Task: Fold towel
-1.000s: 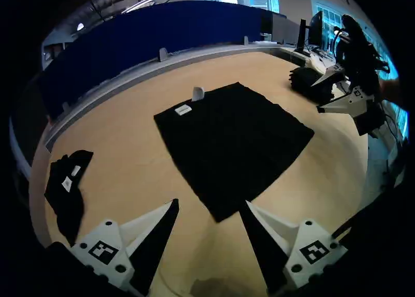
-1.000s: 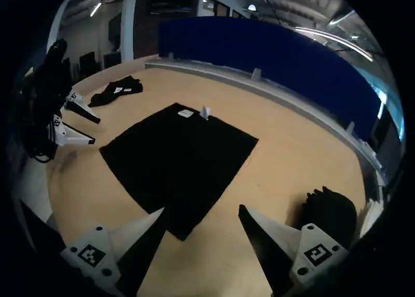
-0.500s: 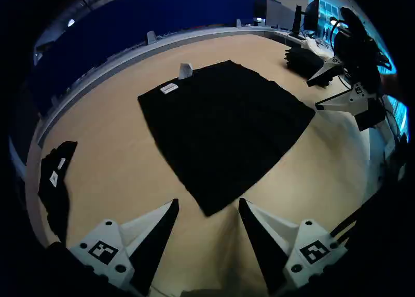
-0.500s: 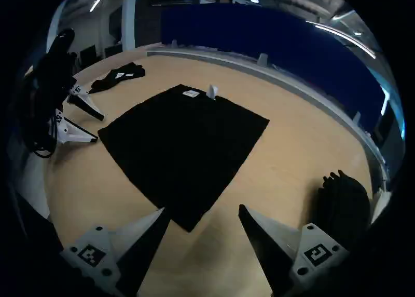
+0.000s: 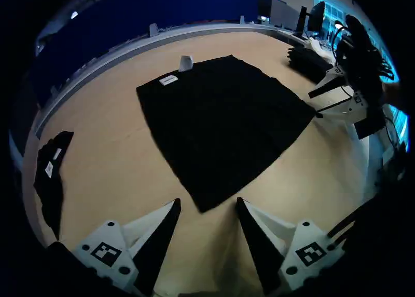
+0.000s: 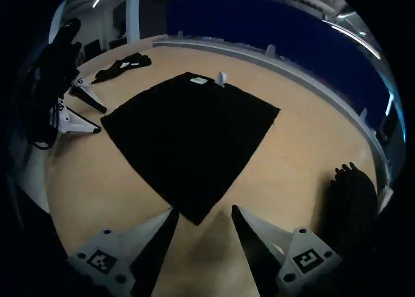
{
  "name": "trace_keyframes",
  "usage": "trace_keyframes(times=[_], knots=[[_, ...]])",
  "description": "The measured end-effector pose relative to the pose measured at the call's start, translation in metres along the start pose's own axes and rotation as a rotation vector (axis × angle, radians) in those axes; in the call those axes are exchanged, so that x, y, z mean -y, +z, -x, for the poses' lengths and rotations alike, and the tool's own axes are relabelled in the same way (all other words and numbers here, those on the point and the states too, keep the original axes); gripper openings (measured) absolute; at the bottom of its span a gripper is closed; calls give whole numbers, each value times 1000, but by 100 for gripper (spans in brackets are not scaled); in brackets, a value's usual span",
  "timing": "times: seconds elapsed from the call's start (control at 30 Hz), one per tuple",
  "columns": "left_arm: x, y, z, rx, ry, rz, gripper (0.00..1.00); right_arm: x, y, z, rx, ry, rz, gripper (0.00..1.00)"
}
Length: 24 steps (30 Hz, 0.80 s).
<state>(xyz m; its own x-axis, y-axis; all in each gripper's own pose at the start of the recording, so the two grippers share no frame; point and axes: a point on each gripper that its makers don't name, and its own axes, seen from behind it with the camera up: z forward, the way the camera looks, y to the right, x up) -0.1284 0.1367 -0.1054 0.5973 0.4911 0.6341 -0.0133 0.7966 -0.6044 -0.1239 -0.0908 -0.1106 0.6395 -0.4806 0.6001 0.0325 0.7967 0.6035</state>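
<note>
A black towel [image 5: 223, 115] is seen spread flat on the bench [image 5: 104, 151], one corner lying just ahead of the left gripper [image 5: 206, 204], between its parted fingers. The right gripper [image 6: 203, 213] is likewise open, with another corner just before it.

white tag [image 5: 168, 80] on towel [image 5: 223, 125], text illegible

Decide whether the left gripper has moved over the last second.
Yes. The left gripper has closed in on the towel: the towel now takes up more of the left gripper view, and the blue partition sits higher in it.
</note>
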Motion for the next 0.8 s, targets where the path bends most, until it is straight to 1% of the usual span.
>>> trace_keyframes(times=[0.07, 0.17, 0.23, 0.3, 0.37, 0.5, 0.57, 0.7, 0.8], knots=[[-1, 0, 0, 2, -3, 2, 72, 2, 1, 2, 5, 0, -7, 73], [-2, 1, 0, 5, -5, 6, 70, 5, 2, 6, 15, 0, -11, 71], [-2, 2, 0, 7, -4, 7, 68, 6, 3, 7, 17, 3, -13, 67], [-2, 2, -1, 9, -2, 9, 67, 8, 3, 7, 15, 8, -18, 66], [-2, 3, -1, 12, 1, 11, 66, 9, 3, 7, 12, 15, -25, 61], [-3, 3, -1, 15, 5, 14, 63, 11, 3, 7, 11, 29, -33, 54], [-3, 3, -1, 16, 8, 16, 60, 11, 4, 7, 11, 32, -32, 48], [-4, 4, -1, 19, 14, 20, 55, 9, 5, 6, 14, 43, -29, 26], [-4, 4, -1, 22, 15, 21, 53, 8, 6, 6, 17, 48, -29, 22]])
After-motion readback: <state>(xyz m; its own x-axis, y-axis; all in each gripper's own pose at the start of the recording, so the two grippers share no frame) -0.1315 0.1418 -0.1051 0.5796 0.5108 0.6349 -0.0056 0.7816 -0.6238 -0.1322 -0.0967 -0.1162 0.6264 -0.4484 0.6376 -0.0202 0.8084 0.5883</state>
